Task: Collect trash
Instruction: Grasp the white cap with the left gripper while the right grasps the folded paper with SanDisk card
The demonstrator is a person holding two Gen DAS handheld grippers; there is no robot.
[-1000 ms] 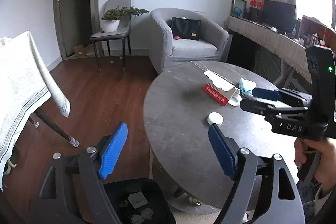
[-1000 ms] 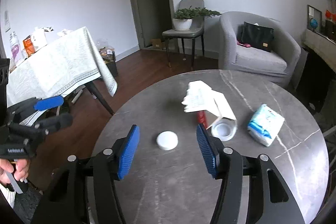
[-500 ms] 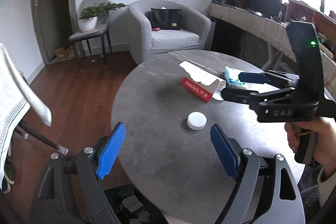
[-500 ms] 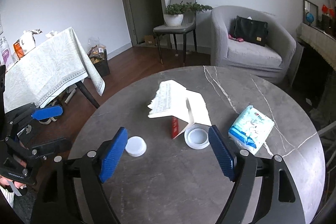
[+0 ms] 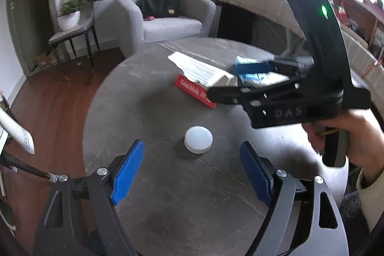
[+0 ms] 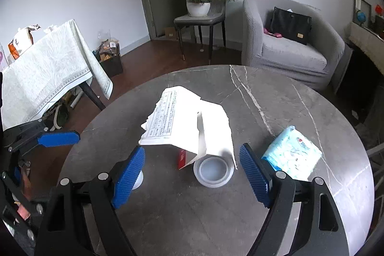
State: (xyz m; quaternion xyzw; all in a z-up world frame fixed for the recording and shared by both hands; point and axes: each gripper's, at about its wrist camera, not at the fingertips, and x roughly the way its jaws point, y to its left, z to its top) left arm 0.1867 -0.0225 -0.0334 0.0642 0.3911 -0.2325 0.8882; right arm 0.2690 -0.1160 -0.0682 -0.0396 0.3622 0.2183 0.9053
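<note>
**Trash on the round counter: two lids, one for each hand**

Trash here is a small round white plastic cap (image 5: 198,139), a shallow translucent round lid (image 6: 213,170), and a torn white paper sheet (image 6: 187,121) draped over a red cardboard box (image 5: 196,93), all on the dark grey marble round counter (image 5: 168,196).

My take on doing this step well: centre each piece between the pads before squeezing, come in low so the fingertips straddle the rim, and keep the two tools from bumping, since they sit close together.

Left hand-held gripper (image 5: 192,174) has its blue pads wide apart with nothing in them; the white cap sits just ahead, roughly centred. Right hand-held gripper (image 6: 192,174) is spread wide too and empty, with the translucent lid right between its fingertips, partly tucked under the paper's edge. A blue-and-white tissue pack (image 6: 291,154) lies just beside its right finger, probably not trash.
</note>
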